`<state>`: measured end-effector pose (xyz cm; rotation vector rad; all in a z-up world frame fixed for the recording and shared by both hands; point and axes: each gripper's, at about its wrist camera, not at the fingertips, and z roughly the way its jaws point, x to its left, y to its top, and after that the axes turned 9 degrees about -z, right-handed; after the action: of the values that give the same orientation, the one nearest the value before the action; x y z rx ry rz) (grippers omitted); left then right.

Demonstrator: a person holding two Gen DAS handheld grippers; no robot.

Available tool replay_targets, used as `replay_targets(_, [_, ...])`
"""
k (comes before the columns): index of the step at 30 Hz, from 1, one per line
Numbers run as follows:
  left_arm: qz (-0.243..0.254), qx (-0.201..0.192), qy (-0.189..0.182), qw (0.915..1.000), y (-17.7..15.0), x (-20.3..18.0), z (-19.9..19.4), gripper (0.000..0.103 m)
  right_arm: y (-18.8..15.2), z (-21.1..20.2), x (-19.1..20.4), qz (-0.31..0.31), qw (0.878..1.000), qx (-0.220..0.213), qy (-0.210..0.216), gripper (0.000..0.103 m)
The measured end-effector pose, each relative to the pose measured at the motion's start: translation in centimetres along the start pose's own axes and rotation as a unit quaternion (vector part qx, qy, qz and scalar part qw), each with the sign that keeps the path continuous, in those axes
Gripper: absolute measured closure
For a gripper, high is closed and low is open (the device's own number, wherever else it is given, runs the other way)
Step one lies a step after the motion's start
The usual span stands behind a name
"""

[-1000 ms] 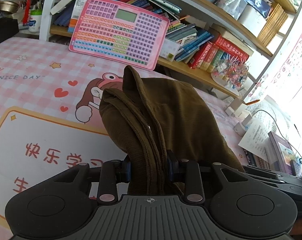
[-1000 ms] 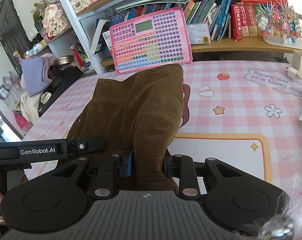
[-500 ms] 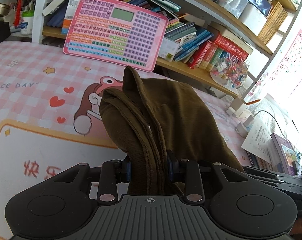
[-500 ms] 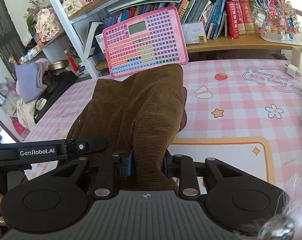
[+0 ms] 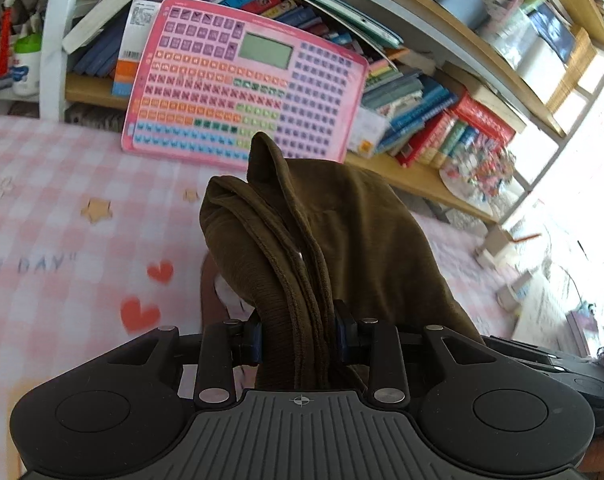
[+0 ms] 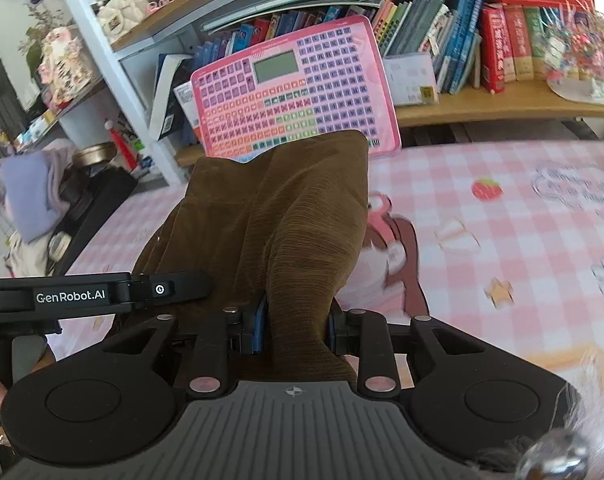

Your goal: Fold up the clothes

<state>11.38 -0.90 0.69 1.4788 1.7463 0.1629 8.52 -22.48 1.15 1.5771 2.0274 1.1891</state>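
Left wrist cam: my left gripper [image 5: 298, 334] is pinching a bunched wad of the brown garment [image 5: 341, 232], several layers squeezed between the jaws. The cloth humps up in front of the lens, above the pink checked tablecloth [image 5: 62, 208]. A pink keypad toy [image 5: 242, 84] leans on the bookshelf [image 5: 421, 176] behind.

Right wrist cam: my right gripper [image 6: 296, 330] is clamped on another fold of the same ribbed cloth [image 6: 286, 208], which drapes left toward the other gripper's body [image 6: 98, 292]. Background is blurry here.
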Motion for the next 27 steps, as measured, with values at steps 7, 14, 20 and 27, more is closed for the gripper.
replay_targets(7, [0.002,-0.003,-0.010,0.9999,4.3,2.2,4.3,0.072,3.6,5.5,-0.5,0.006,1.000,-0.001,-0.021,0.077])
replay_targets(14, [-0.015,-0.018,-0.022,0.9995,6.3,4.2,7.1,0.072,5.6,9.1,-1.6,-0.013,1.000,-0.014,-0.022,0.077])
replay_targets(20, [-0.016,0.010,0.003,0.9998,5.8,5.9,9.6,0.066,5.0,12.0,-3.0,0.007,1.000,0.021,-0.020,0.069])
replay_targets(27, [0.003,0.003,0.026,0.9997,5.1,6.4,9.6,0.049,3.9,12.8,-4.1,0.049,0.998,0.038,-0.029,0.049])
